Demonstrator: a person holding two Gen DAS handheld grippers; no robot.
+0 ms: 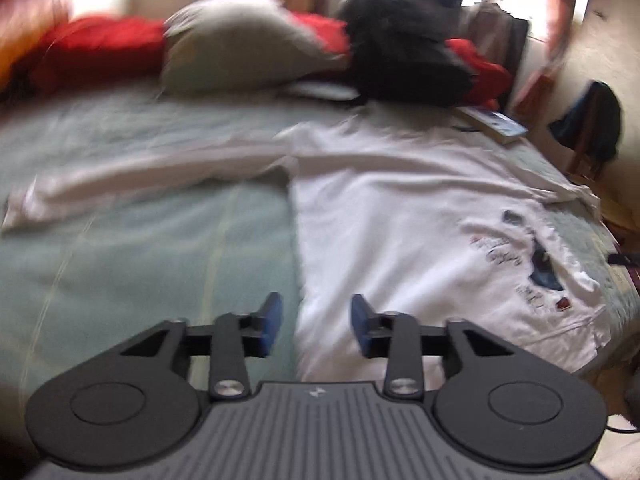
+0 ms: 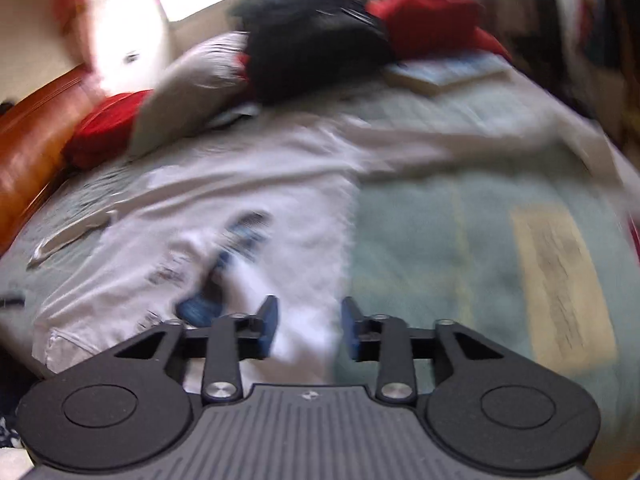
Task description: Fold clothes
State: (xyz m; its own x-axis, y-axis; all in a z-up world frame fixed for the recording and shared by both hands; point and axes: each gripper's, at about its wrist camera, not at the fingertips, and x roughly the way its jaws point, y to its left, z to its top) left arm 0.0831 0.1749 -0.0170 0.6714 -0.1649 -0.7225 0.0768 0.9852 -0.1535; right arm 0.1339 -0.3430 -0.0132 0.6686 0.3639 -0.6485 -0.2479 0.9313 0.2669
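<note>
On the bed [image 1: 140,264] the white shirt [image 1: 400,216] lies spread, sleeves out sideways — both hand-held grippers, left [image 1: 316,326] and right [image 2: 306,328], parted, empty, flanking its hem.

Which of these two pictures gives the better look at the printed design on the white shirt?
The left wrist view. The printed design on the white shirt sits off to the right there, fairly sharp, with dark patches and scribbled lettering visible. In the right wrist view the same design is smeared by motion blur and partly hidden behind the claw.
</note>
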